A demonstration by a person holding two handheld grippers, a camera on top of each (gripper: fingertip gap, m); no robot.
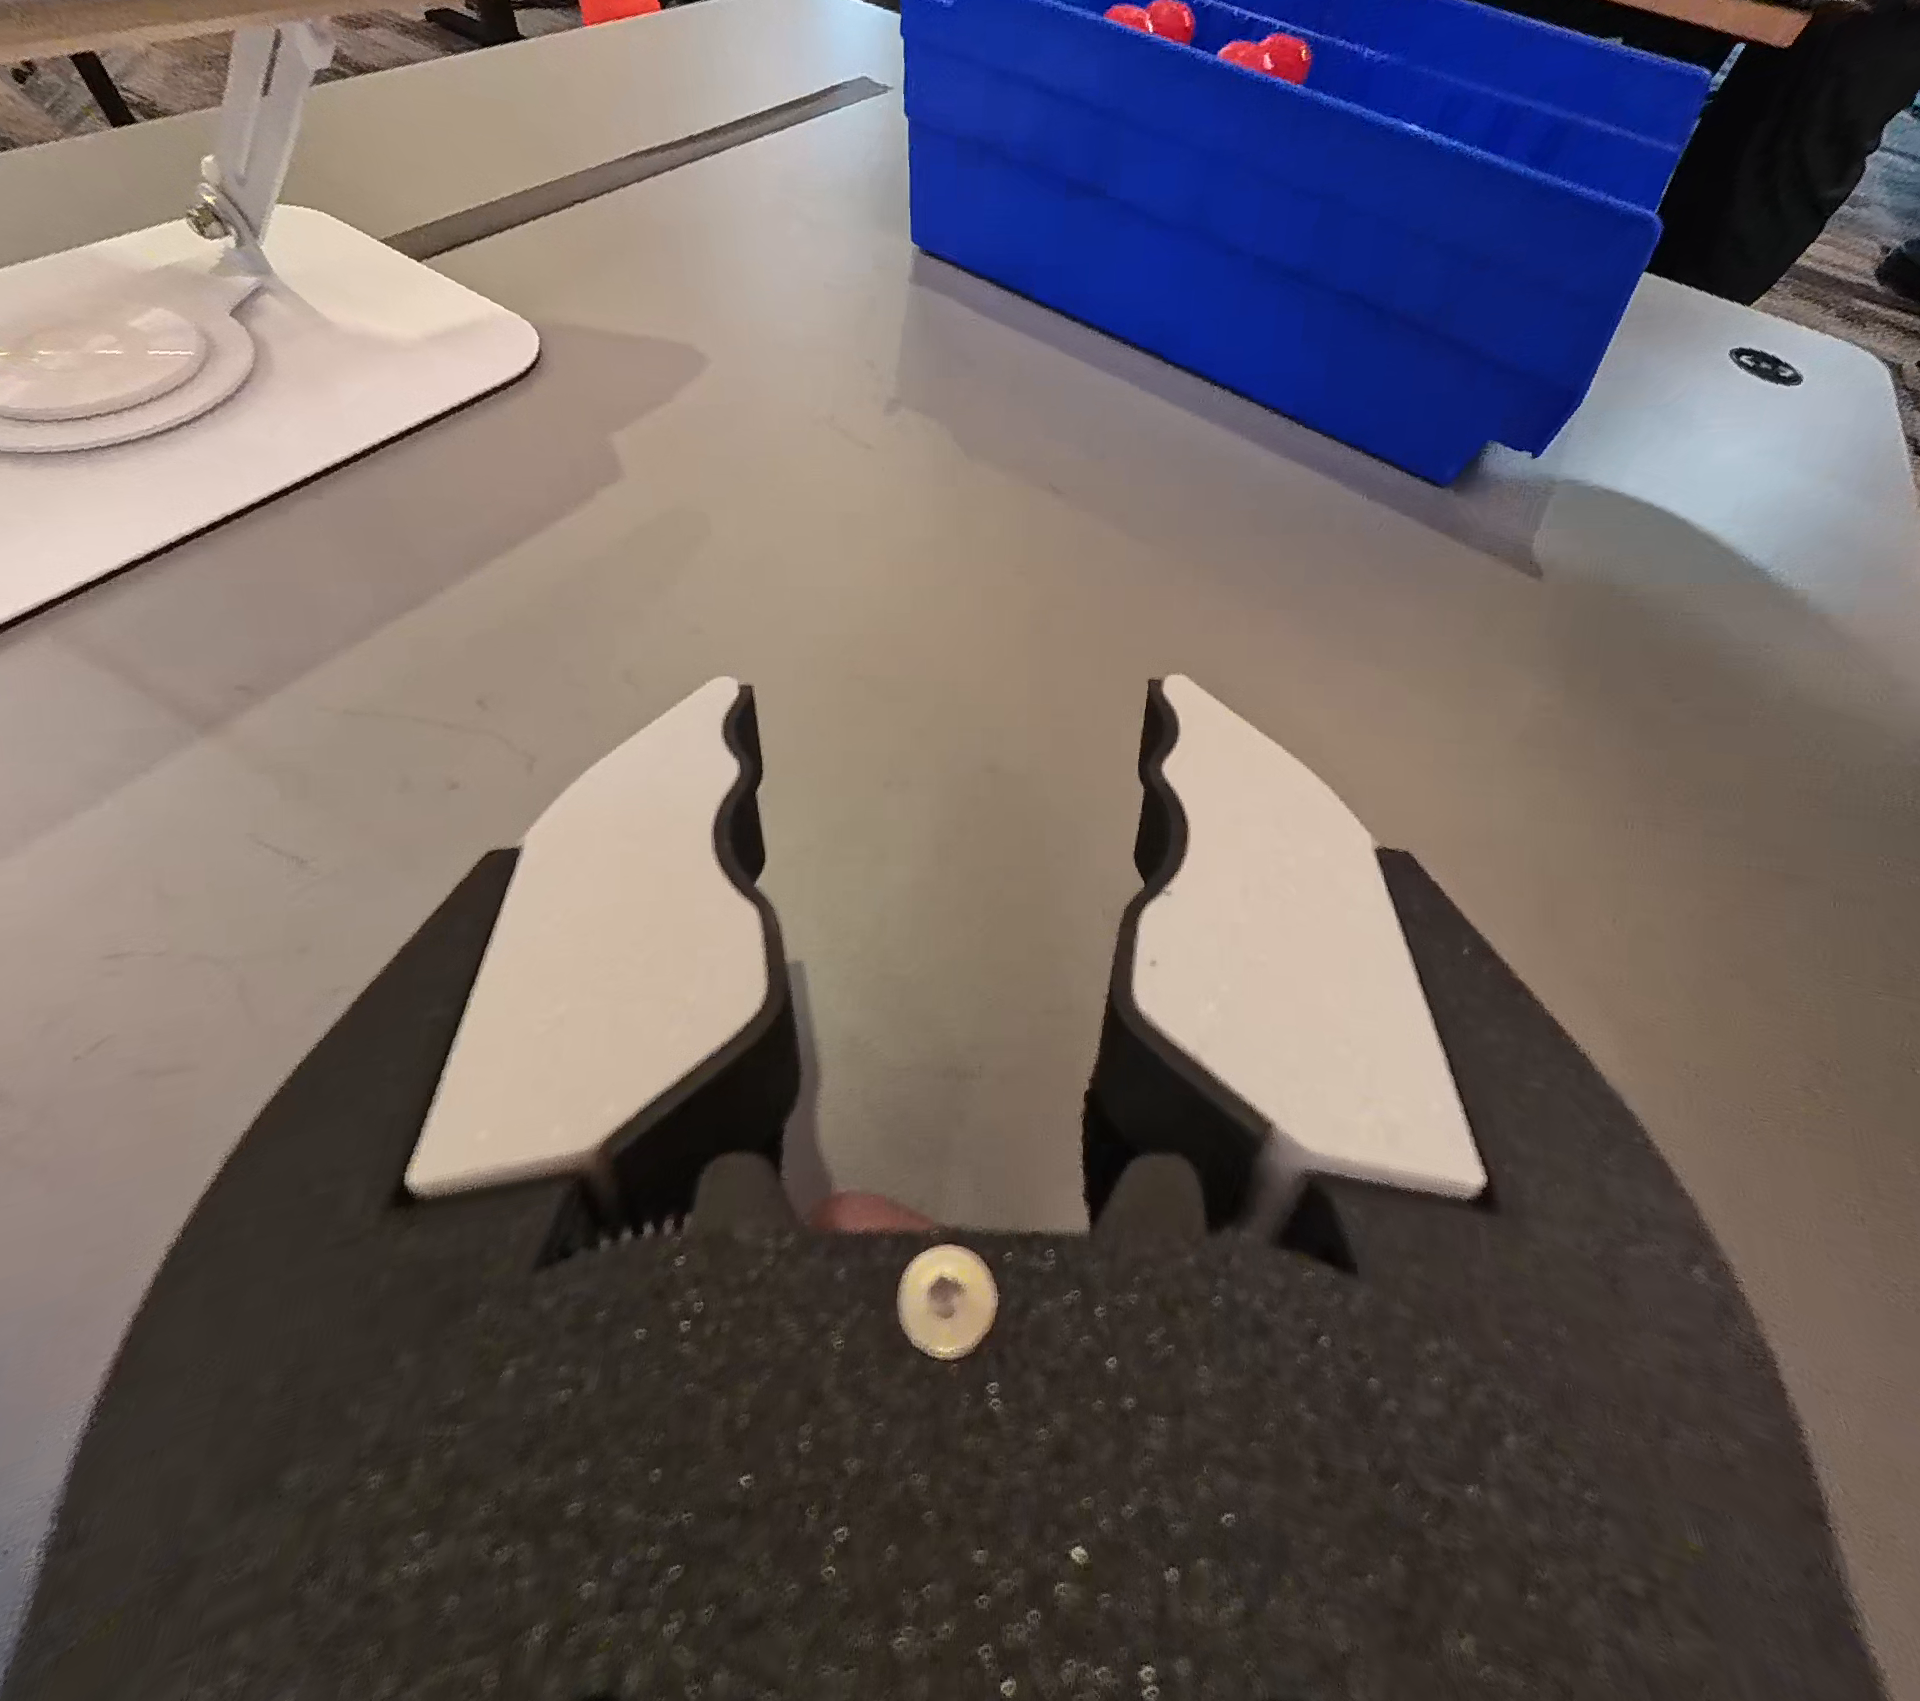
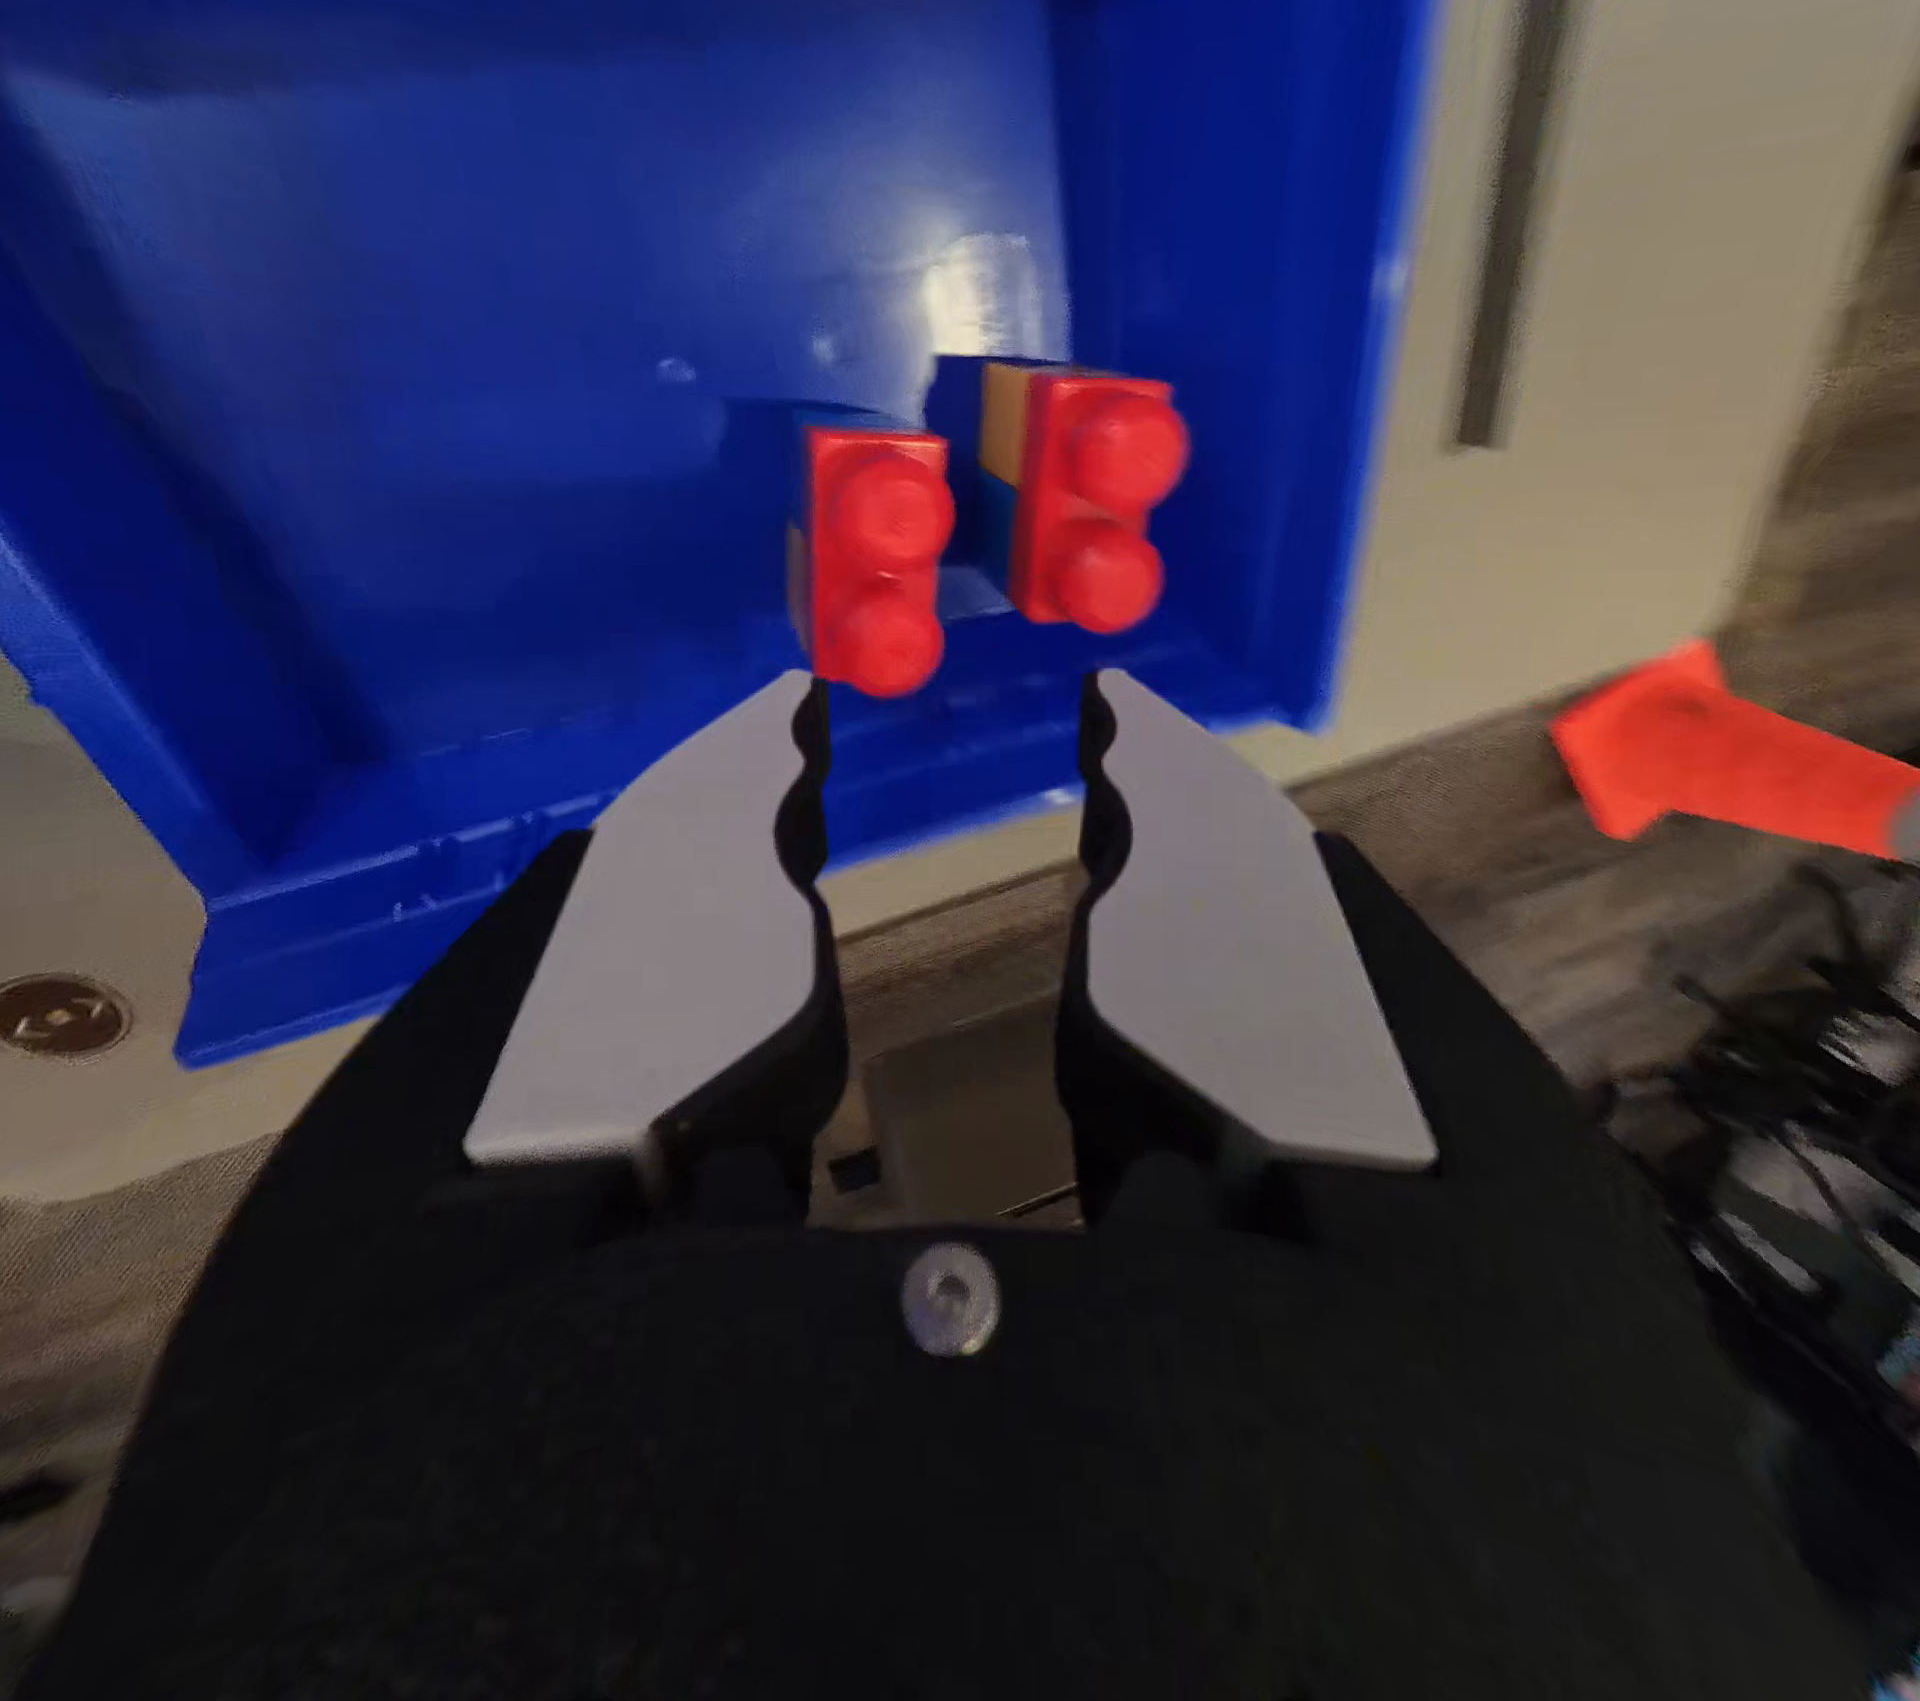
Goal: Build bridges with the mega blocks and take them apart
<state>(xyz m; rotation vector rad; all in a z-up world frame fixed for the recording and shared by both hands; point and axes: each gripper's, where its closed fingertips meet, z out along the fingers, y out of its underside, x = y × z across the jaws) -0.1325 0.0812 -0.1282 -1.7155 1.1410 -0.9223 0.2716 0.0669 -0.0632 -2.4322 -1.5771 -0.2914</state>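
**Right tongs hang over the blocks in the blue bin**

Nearest to the camera in the left wrist view is the left gripper [image 1: 951,695]. Its two fingers are spread apart with nothing between them, and it hovers low over the bare grey table [image 1: 935,508]. To the left of it stands a white stand [image 1: 260,321] with a flat base. Further right, well apart from the gripper, sits the blue bin [image 1: 1247,217], and the red studs of the blocks show just above its rim.

In the right wrist view, the right gripper [image 2: 951,690] looks down into the same bin. Its fingers are also spread and hold nothing. Just beyond the tips stand two short piles, each with a red block on top: the left red block [image 2: 881,555] and the right red block [image 2: 1101,498]. Blue pieces are under them, and something tan shows on the side of the right pile. The two piles are near each other but do not touch. To the far right, on the floor, lies an orange cone [image 2: 1714,747].

I judge that the step in hand is reaching into the bin for a pile, early in building. The next move would call for lowering the right gripper around one pile only, then closing on its flat sides. The picture is blurred, so the exact gap is hard to tell.
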